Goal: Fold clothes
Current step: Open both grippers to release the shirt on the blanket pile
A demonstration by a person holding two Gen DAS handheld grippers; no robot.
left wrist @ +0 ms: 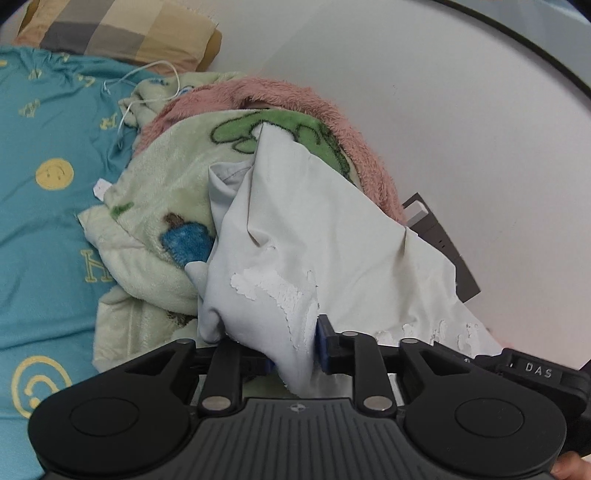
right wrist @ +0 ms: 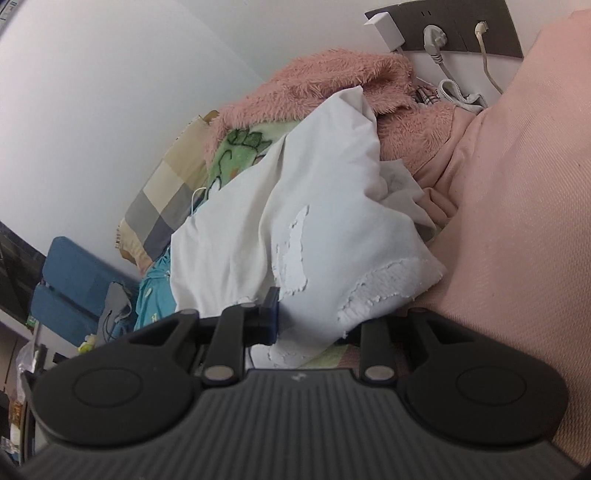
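Over blankets: white garment [left wrist: 314, 236] creased; print cracked

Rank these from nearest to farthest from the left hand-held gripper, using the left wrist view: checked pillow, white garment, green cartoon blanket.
1. white garment, pinched in the left hand-held gripper, centre.
2. green cartoon blanket, under and behind the garment, left of centre.
3. checked pillow, top left, against the wall.

Both cameras sit low and very close, looking along their tongs at the white garment [left wrist: 314, 236] [right wrist: 258, 221]. The left faces the bed [left wrist: 48, 221], the right the wall socket [right wrist: 454, 33]; both share the pink fleece [left wrist: 295, 96] [right wrist: 325, 85].
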